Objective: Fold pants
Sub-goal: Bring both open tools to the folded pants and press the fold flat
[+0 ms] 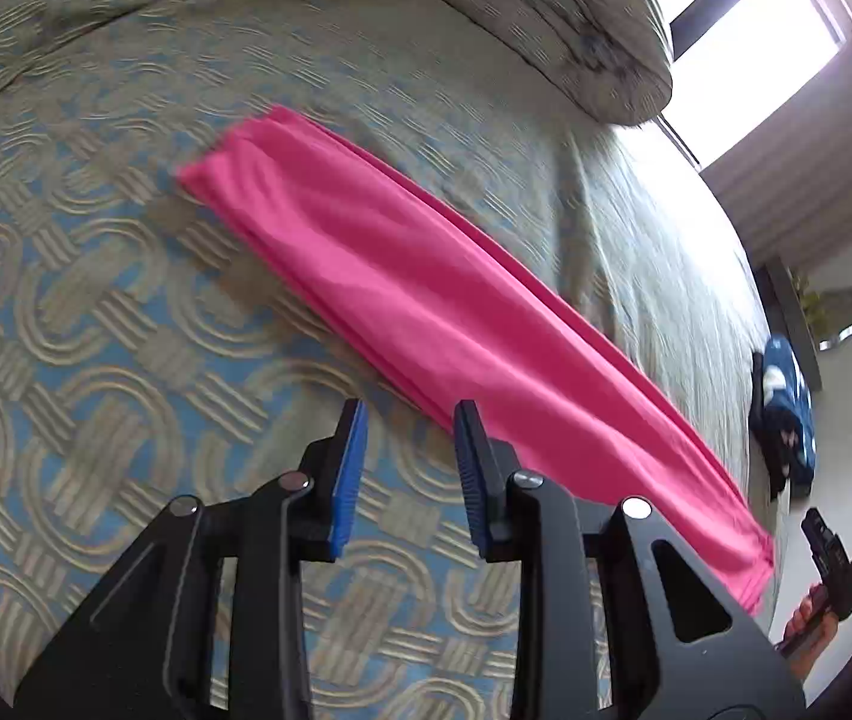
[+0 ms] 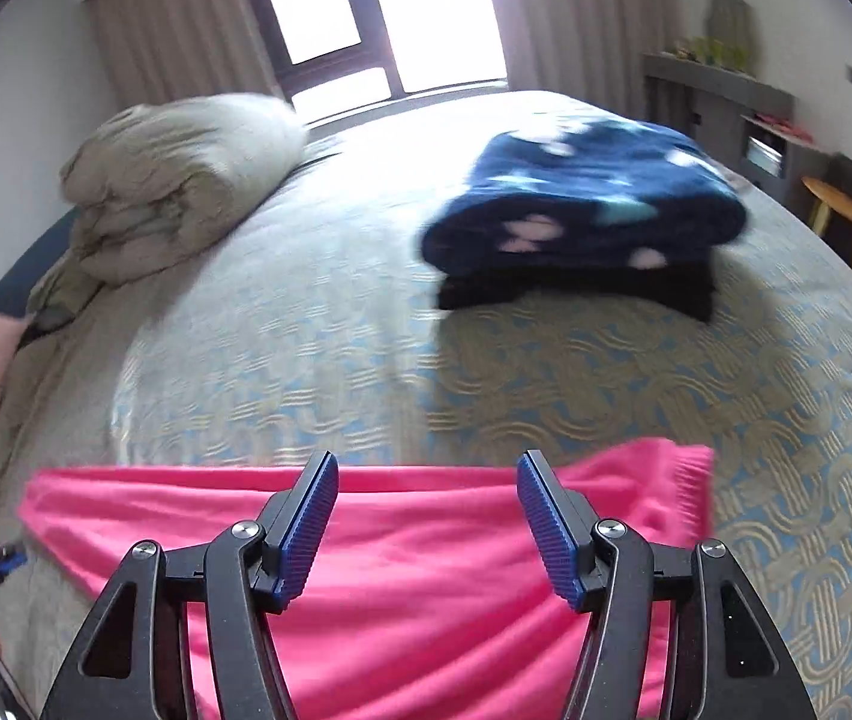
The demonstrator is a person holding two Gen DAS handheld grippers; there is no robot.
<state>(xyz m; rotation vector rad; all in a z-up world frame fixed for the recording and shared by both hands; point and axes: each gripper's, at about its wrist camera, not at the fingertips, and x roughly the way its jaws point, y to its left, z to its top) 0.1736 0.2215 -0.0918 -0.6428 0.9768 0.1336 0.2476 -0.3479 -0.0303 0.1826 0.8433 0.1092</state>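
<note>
Our left claw part open, nothing between blue pads, hovering over patterned bedspread. Pink pants lie as long folded strip from 11 o'clock to 4 o'clock, edge just beside right pad. Our right claw gaping wide, empty, above pants, waistband at 2 o'clock. Blue spotted blanket on dark pile at 1 o'clock, well apart; rolled beige duvet at 10 o'clock. We see window at 12.
</note>
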